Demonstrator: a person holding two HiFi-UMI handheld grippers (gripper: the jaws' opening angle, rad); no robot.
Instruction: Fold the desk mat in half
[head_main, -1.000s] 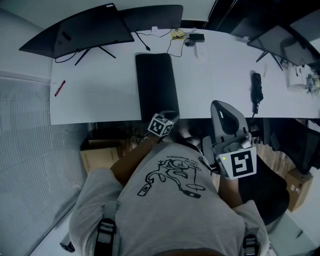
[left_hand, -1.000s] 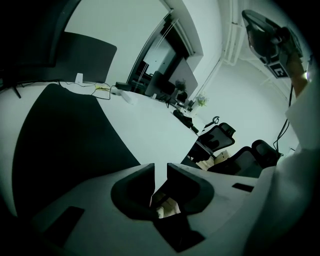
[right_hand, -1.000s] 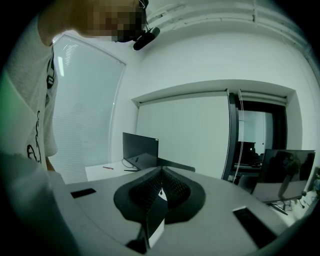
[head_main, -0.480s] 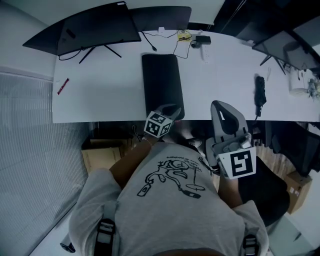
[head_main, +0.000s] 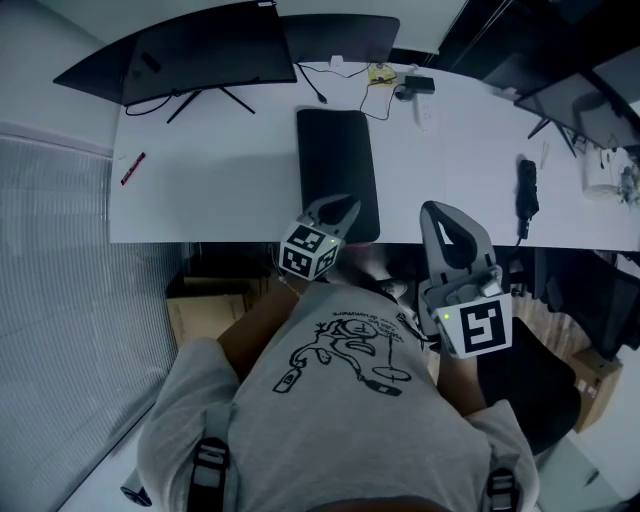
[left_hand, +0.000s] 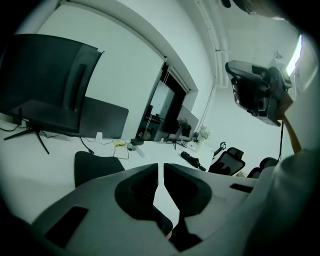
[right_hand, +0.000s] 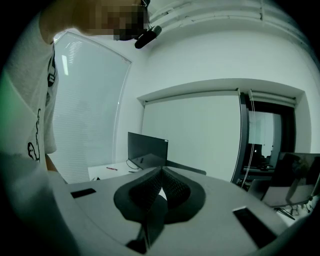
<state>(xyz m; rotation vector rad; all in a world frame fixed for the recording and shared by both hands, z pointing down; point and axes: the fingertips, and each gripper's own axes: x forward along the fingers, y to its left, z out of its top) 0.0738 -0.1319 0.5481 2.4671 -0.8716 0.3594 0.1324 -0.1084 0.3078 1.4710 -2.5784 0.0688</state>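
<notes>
On the white desk the black desk mat lies flat and unfolded, its long side running away from the person, its near end close to the desk's front edge. At the far side stand two dark monitors, one to the left and one nearer the middle, with a tangle of cables just beyond the mat's far end. A red pen lies well off to the left, and a long black thing that I cannot name lies well off to the right.

From above, the left gripper shows over the near end of the mat. Its own view has the mat down to the left of the jaws and not between them. Those jaws have just been closing and now stand almost together, only a thin slit of white desk showing between the tips, and they have hold of nothing.

The right gripper is off to the right of the mat, at the desk's front edge and apart from it. Seen in its own view, that gripper has its ribbed pads meeting at the tips, with nothing caught between them.

The person in a grey printed T-shirt stands close against the desk, facing it
</notes>
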